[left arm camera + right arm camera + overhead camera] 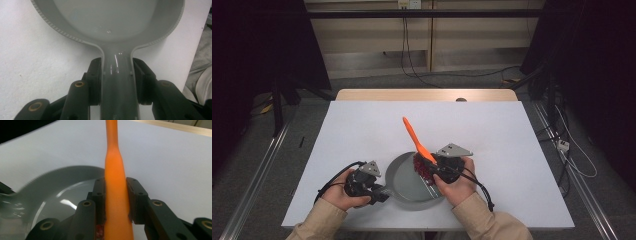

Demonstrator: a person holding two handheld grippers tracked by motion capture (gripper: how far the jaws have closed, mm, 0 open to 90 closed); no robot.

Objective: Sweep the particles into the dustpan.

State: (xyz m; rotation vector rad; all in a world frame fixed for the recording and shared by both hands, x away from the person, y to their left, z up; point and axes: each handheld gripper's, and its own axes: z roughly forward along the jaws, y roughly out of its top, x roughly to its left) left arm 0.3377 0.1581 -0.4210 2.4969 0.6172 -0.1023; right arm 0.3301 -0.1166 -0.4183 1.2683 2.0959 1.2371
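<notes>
pan (50,185) rim blurred in right gripper view; orange handle (113,170) cut by top edge.

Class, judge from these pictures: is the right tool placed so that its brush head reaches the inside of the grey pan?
Probably yes. The right tool grips the orange-handled brush, whose red head sits at the rim of the grey pan, which the left tool steadies by its handle; nothing lies between them.

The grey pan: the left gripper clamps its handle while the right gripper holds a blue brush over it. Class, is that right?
Not quite: the brush is orange, not blue, as the right gripper view shows, with the right gripper shut on its handle. The rest stands: the left gripper clamps the grey pan's handle.
</notes>
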